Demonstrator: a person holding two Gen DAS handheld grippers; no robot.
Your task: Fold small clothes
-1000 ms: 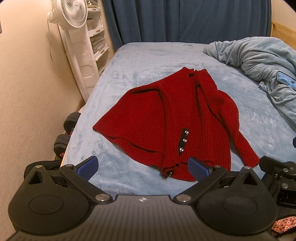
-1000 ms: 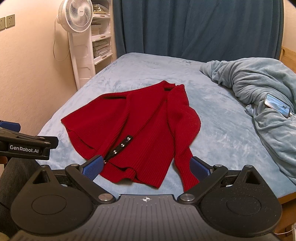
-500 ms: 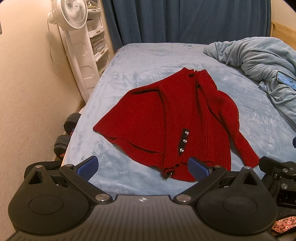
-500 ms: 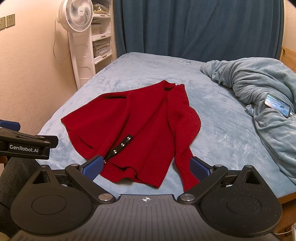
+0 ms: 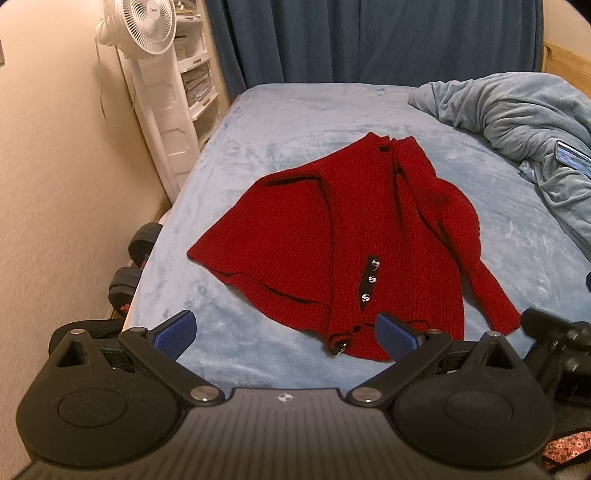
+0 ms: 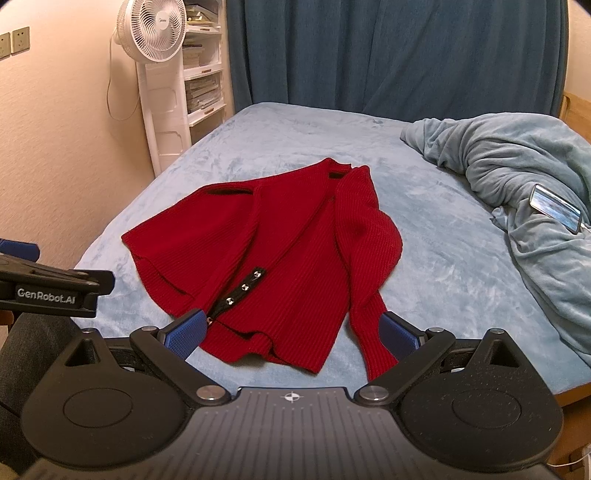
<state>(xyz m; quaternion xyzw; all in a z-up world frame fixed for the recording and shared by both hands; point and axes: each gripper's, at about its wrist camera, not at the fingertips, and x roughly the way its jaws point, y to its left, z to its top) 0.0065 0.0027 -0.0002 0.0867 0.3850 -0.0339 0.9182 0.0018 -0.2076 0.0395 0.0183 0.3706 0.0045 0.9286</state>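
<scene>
Pale blue plush bedding covers the bed (image 6: 424,280) that fills both views, with a dark blue curtain (image 6: 388,55) hanging behind its far end. Nearest the left wrist camera, the left gripper (image 5: 286,334) hangs over the bed's near edge with its blue-padded fingers (image 5: 173,332) spread wide, nothing between them. The right gripper (image 6: 291,330) is likewise held wide apart and grips nothing; its fingers (image 6: 399,332) frame the near hem of the garment without touching it, as far as the view shows. At the left edge of the right wrist view the black body of the other gripper shows, marked with white lettering.

Just beyond the fingers lies the red knitted cardigan (image 6: 280,251), spread on the bed with its hem toward the cameras and its neckline pointing away. A black placket with three metal snaps (image 5: 369,278) runs up from the hem near the middle. One sleeve (image 6: 369,295) trails down the right side toward the near edge, its cuff close to the right fingers; the other side fans out broad and flat to the left.

Farther right, a rumpled blue-grey blanket (image 6: 517,177) is heaped on the bed, well apart from the cardigan, and a phone (image 6: 556,208) rests on its folds. On the floor at the left side of the bed sit dark dumbbells (image 5: 136,258). Beyond them a white standing fan (image 6: 155,33) stands against the cream wall, beside white shelves (image 6: 205,77) stacked with papers.
</scene>
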